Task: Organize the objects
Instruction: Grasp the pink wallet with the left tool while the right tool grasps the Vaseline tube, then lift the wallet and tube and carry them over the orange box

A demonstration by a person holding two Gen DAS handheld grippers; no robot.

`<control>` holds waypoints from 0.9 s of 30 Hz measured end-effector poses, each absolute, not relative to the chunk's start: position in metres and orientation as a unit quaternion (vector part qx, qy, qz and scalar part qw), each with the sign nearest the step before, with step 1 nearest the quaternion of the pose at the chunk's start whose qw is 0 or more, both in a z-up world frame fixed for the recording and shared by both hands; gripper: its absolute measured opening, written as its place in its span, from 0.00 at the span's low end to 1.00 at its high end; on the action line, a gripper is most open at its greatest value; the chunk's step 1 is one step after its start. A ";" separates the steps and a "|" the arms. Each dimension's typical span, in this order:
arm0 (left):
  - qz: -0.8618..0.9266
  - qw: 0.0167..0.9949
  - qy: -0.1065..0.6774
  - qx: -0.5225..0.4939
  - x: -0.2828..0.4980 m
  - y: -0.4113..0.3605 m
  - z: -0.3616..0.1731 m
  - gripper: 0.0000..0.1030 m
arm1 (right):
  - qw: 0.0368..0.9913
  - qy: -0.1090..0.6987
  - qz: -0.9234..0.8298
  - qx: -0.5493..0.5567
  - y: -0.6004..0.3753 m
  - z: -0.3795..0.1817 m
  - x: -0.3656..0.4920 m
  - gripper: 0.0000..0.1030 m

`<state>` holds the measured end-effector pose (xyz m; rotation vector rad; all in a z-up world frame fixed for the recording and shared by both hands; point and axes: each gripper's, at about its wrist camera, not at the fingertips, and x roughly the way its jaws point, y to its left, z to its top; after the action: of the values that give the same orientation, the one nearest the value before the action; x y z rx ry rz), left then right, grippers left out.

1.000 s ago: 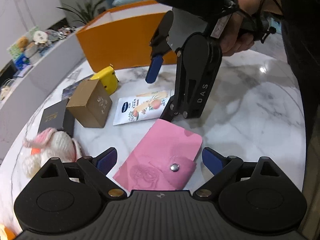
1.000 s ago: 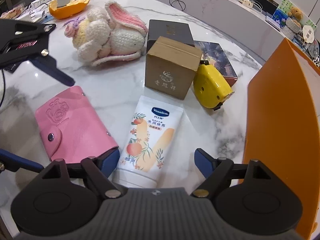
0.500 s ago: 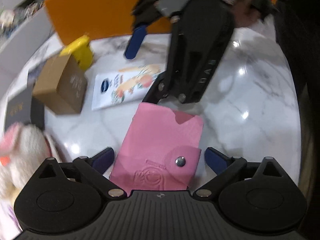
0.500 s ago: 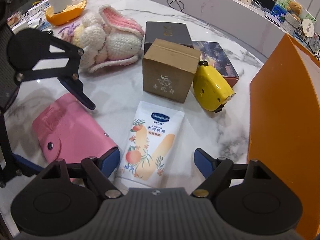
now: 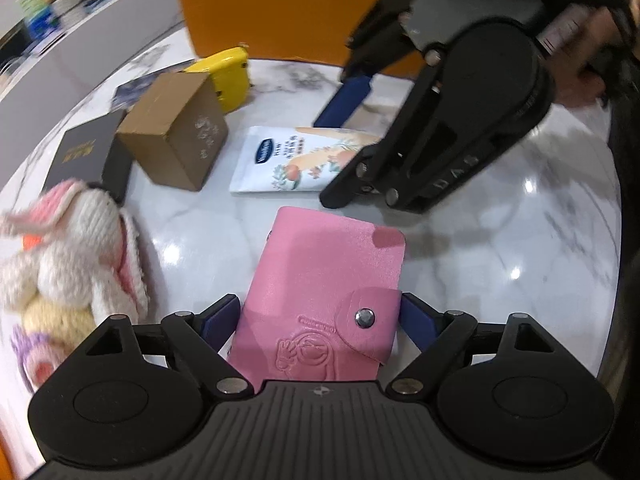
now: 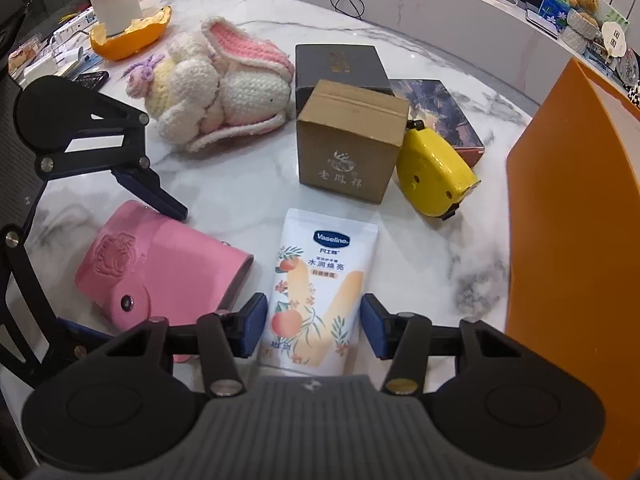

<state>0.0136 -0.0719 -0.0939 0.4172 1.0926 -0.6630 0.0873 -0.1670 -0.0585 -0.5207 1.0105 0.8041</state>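
A pink snap wallet [image 5: 320, 280] lies on the marble table [image 5: 500, 240], its sides between the blue pads of my left gripper [image 5: 318, 316]. Those jaws are closing and the pads touch the wallet's edges; in the right wrist view the pink wallet [image 6: 168, 264] sits turned, one end slightly raised. A white Vaseline hand cream tube [image 6: 316, 280] lies flat, its lower end between the pads of my right gripper [image 6: 314, 330]. These jaws are closing too, and the pads meet the tube's sides. In the left wrist view the tube [image 5: 288, 160] is partly hidden by the right gripper.
Behind the tube stand a brown cardboard box [image 6: 348, 152], a yellow tape measure [image 6: 436, 180], a black box [image 6: 340, 64] and a dark printed box [image 6: 440, 112]. A crocheted rabbit [image 6: 224, 84] lies at the back left. An orange bin wall [image 6: 572, 220] rises on the right.
My left gripper has rolled and settled around the wallet, which has turned with it. Both pairs of jaws have narrowed onto their objects. The right gripper has kept its place.
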 end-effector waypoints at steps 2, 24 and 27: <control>-0.293 0.791 0.509 0.170 0.015 -0.068 -0.092 0.96 | 0.770 0.462 0.368 -0.241 -0.167 -0.056 0.087 0.52; -0.239 0.834 0.488 0.099 0.007 -0.055 -0.073 0.94 | 0.804 0.416 0.361 -0.225 -0.180 -0.010 0.077 0.43; -0.232 0.838 0.485 0.097 0.010 -0.054 -0.073 0.94 | 0.806 0.415 0.360 -0.222 -0.183 -0.007 0.077 0.42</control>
<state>0.0099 -0.0544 -0.0731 0.2060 1.0252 -0.4901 0.0766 -0.1830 -0.0073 -0.4754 0.8879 0.7710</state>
